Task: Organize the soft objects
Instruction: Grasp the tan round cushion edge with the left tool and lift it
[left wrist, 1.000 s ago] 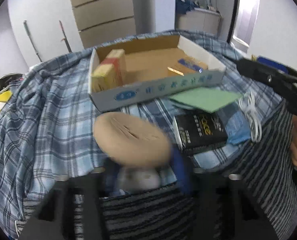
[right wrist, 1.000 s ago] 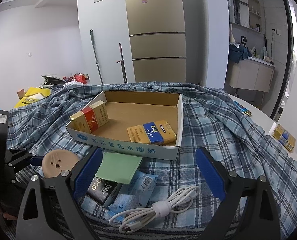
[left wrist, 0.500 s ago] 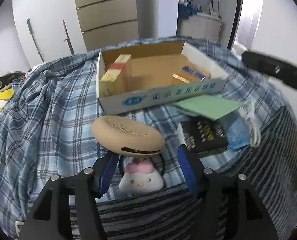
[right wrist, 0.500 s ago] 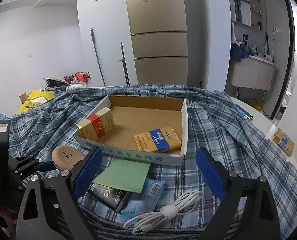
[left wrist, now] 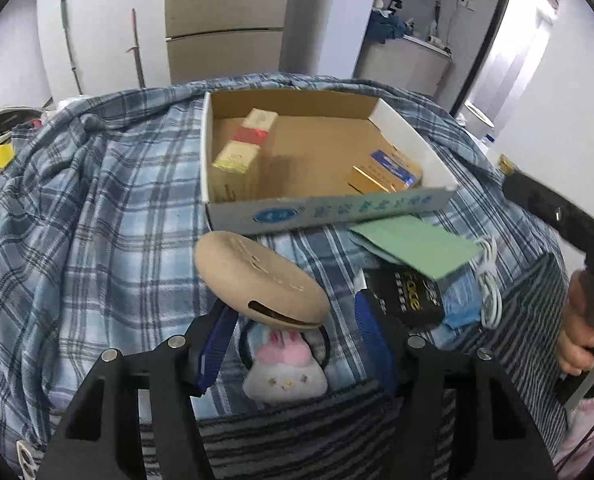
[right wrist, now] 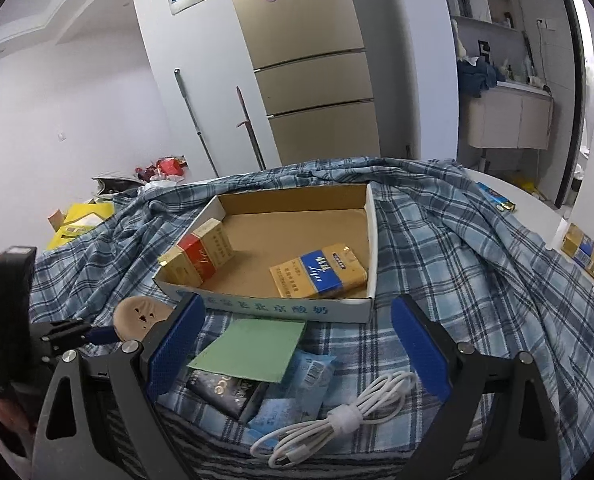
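Tan face-shaped squishy toy [left wrist: 259, 278] sits at the left tool [left wrist: 293, 344], over the gap between its blue fingers [left wrist: 217, 344]. Fingers are spread wider than the toy's underside; can't tell if either pad touches it. Right wrist view shows the same toy [right wrist: 141, 316] at the tip of the left tool [right wrist: 97, 334], just near-left of the box corner.

Below the toy, between the left tool's fingers: white plush bunny [left wrist: 283, 372] with pink ears, on a black hair-tie ring, lying on the plaid cloth [left wrist: 97, 220] at the near edge.

Right tool [right wrist: 297, 354] spread wide, holding nothing, hovering over the near-right pile: green sheet [right wrist: 253, 350] on top, overlapping a black packet [right wrist: 223, 390]; light blue tissue packs [right wrist: 301, 384] beside it; coiled white cable [right wrist: 337, 420] nearest. In the left view the right tool's body is at the right edge, gripped by a hand [left wrist: 577, 320].

Cardboard box [right wrist: 361, 308] just beyond the pile, white outer wall with blue print. Inside: red-and-gold cigarette pack [right wrist: 197, 256] standing against the left wall, blue-and-gold pack [right wrist: 319, 276] lying flat near the right wall.

Cloth covers most of the table [right wrist: 545, 220]; bare white at far right with another gold-blue pack [right wrist: 583, 252] on it.
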### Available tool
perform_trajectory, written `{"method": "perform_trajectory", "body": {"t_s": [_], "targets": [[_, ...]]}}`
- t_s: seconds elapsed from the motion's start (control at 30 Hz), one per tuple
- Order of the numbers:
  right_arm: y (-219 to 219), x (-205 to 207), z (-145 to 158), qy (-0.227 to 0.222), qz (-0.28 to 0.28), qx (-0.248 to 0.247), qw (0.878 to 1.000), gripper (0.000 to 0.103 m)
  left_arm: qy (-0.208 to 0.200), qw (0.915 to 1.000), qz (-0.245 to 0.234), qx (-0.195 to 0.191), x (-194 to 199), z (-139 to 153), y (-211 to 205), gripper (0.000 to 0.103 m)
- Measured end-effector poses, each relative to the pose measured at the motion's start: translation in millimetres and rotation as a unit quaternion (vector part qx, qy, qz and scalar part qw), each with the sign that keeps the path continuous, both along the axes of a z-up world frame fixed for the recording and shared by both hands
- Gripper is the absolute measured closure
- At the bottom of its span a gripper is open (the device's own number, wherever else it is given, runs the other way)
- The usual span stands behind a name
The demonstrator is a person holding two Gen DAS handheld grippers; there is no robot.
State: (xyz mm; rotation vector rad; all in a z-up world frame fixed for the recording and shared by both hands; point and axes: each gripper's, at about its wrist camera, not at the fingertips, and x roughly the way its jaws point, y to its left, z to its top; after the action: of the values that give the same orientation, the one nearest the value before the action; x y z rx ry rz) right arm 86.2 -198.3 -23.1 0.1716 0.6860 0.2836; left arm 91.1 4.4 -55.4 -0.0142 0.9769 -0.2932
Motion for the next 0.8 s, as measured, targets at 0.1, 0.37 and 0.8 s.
{"method": "perform_trajectory", "body": {"t_s": [0.1,0.37,0.8], "targets": [[-1.1,0.2,-2.6,0.001,0.001,0.002,1.0,0.009,0.0,0.9999,0.015,0.004,7.3,4.5,1.2,0.049],[-2.4,-1.1,-3.9,-0.001,0.004,-0.007,1.0,0.009,0.004,0.9994,0.009,0.032,21.7,6.1,-15.9,0.07],[8.1,0.1,-17.6,0.016,0.01,-0.031,0.999,0.009,-0.063,0.9959,-0.02,0.062,-3.2,3.8,-27.1,0.092]]}}
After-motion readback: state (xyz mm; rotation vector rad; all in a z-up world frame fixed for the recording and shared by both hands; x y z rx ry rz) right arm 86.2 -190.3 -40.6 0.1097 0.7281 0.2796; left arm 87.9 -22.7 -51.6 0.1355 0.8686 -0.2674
